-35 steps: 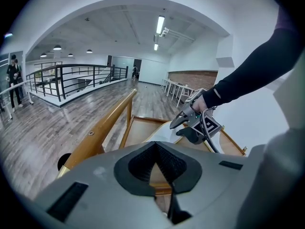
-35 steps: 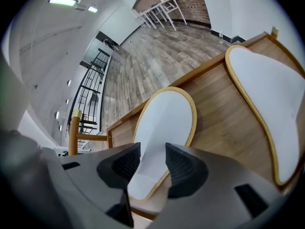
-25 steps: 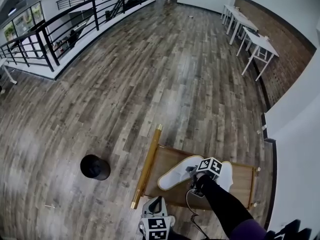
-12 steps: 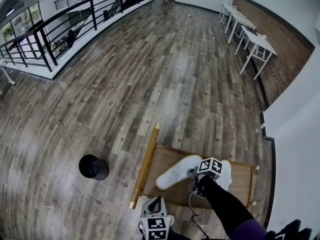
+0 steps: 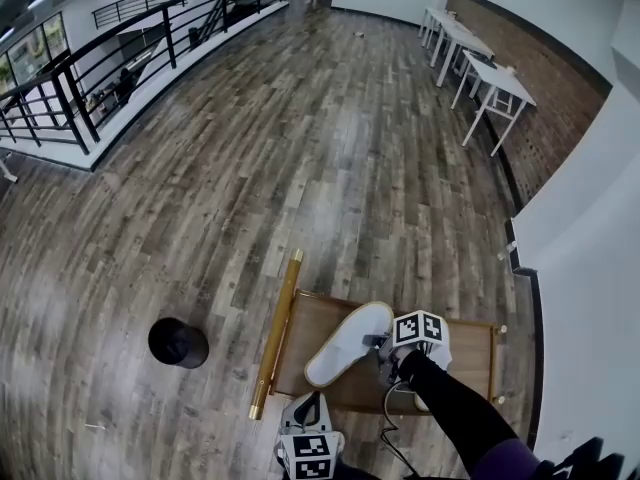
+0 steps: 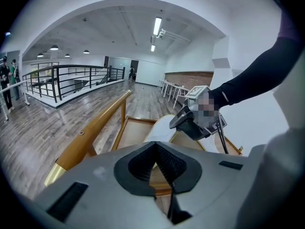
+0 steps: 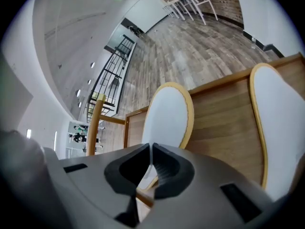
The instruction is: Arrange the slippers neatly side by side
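Note:
A white slipper [image 5: 346,345] with a tan rim lies slantwise on the wooden floor rack [image 5: 470,346]. My right gripper [image 5: 381,354] is shut on its heel edge. In the right gripper view the jaws [image 7: 150,149] have just been closing, and the slipper's rim [image 7: 167,120] is pinched between them. The second white slipper [image 7: 281,128] lies to the right on the rack; in the head view my arm mostly hides it. My left gripper [image 5: 310,402] waits at the rack's near edge with its pads [image 6: 155,149] together and nothing in them.
A gold pole [image 5: 274,334] runs along the rack's left side. A black round object [image 5: 178,342] stands on the plank floor to the left. White tables [image 5: 488,76] line the brick wall at the far right, and a black railing [image 5: 100,78] borders the far left.
My right gripper's jaws have shut on the slipper's heel edge and risen a little with it, so the slipper now lies more slantwise. The left gripper has stayed put.

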`<act>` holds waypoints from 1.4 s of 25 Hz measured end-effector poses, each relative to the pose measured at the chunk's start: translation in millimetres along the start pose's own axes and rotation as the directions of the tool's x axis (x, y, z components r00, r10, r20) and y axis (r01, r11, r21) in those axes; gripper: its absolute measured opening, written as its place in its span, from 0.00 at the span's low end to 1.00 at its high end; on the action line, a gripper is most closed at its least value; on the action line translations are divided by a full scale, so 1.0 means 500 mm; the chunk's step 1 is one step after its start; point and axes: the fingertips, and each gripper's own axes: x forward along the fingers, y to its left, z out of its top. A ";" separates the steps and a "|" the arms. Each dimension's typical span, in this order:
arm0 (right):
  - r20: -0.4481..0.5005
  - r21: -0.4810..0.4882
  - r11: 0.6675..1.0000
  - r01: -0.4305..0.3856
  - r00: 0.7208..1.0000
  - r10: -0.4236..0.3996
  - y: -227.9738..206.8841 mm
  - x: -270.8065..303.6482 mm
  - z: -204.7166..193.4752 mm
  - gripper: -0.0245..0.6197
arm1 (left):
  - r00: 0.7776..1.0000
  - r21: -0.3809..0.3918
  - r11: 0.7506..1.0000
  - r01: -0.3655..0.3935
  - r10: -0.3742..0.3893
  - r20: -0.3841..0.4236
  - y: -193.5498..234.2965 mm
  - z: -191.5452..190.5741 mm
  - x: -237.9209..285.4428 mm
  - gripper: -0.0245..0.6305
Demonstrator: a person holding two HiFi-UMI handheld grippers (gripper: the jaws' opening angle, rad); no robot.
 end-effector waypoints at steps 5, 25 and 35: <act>-0.044 -0.079 0.994 -0.074 0.997 0.071 0.029 -0.039 0.007 0.06 | 1.000 0.019 1.000 0.023 -0.023 -0.007 -0.016 0.005 -0.001 0.04; -0.314 -0.217 0.954 -0.209 0.940 0.134 -0.027 -0.186 -0.023 0.06 | 0.997 0.072 0.995 0.072 -0.071 -0.017 -0.081 -0.011 0.003 0.04; -0.375 -0.283 0.939 -0.193 0.924 0.077 -0.088 -0.194 -0.026 0.06 | 0.997 0.097 0.992 0.076 -0.074 -0.028 -0.113 -0.009 0.021 0.04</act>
